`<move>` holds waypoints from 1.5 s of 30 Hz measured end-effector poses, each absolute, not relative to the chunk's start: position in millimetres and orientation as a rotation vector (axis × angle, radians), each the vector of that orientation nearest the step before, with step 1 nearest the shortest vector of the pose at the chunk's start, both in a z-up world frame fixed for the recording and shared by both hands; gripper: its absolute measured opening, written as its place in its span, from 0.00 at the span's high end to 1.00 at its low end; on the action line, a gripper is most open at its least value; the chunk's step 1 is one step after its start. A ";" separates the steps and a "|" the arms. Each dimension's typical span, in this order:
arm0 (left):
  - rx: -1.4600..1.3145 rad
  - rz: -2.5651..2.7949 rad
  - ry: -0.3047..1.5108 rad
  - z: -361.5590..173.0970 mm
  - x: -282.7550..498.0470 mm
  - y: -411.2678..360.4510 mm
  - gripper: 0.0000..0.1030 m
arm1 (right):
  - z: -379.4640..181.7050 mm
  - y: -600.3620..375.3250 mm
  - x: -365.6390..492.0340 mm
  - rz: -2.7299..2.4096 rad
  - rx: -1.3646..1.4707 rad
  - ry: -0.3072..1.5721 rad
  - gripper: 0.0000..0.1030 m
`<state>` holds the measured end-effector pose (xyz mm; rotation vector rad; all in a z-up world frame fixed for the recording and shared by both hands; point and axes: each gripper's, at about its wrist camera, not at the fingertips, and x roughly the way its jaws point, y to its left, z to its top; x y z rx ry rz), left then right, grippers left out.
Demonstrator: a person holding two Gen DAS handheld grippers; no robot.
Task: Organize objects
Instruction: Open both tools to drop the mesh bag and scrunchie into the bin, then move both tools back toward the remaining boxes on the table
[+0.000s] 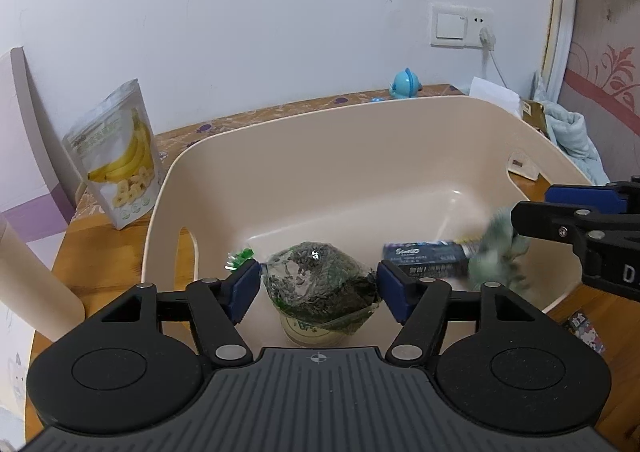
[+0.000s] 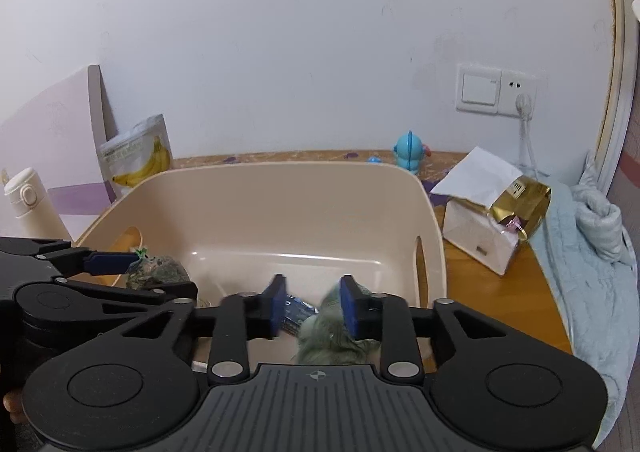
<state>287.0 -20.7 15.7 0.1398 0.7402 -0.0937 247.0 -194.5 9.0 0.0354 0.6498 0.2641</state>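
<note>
A beige plastic bin (image 1: 360, 140) (image 2: 280, 204) stands on the wooden table. My left gripper (image 1: 318, 286) is over the bin, its blue pads against both sides of a clear bag of dark seeds (image 1: 320, 284) (image 2: 156, 272). A small can (image 1: 316, 334) sits under the bag. My right gripper (image 2: 312, 306) (image 1: 532, 212) is open above the bin's right part. A blurred grey-green fuzzy item (image 2: 336, 336) (image 1: 496, 252) hangs loose by its right pad. A dark blue packet (image 1: 424, 258) (image 2: 296, 312) lies on the bin floor.
A banana chips pouch (image 1: 116, 156) (image 2: 140, 156) leans at the left by a pink board. A cream flask (image 2: 28, 204), a blue toy (image 1: 406, 83) (image 2: 410, 150), a white box with a gold bag (image 2: 496, 220) and a light blue cloth (image 2: 592, 252) surround the bin.
</note>
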 end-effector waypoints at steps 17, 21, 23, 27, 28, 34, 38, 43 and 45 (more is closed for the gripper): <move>0.071 -0.037 0.640 45.6 245.9 -13.2 0.13 | 36.8 -213.8 198.6 0.236 0.022 0.568 0.11; 0.076 -0.025 0.625 48.2 229.5 -13.1 0.13 | 38.7 -218.4 185.7 0.230 0.006 0.561 0.03; 0.063 -0.028 0.623 49.3 222.2 -12.0 0.13 | 38.3 -221.6 179.6 0.223 -0.002 0.565 0.01; 0.049 -0.027 0.610 51.5 205.2 -10.2 0.13 | 35.8 -230.2 168.3 0.207 -0.021 0.579 0.00; 0.053 -0.028 0.609 51.4 201.3 -10.4 0.12 | 34.5 -231.9 165.4 0.203 -0.026 0.583 0.00; 0.059 -0.036 0.618 47.1 180.3 -11.9 0.12 | 25.2 -240.0 152.0 0.181 -0.058 0.614 0.00; 0.051 -0.032 0.632 40.4 169.9 -10.6 0.12 | 18.3 -243.6 144.0 0.173 -0.074 0.633 0.00; 0.043 -0.024 0.662 29.6 162.4 -10.0 0.12 | 8.5 -248.6 137.0 0.168 -0.082 0.659 0.00; 0.033 -0.023 0.677 25.2 160.4 -10.4 0.12 | 3.9 -249.8 134.4 0.167 -0.087 0.671 0.00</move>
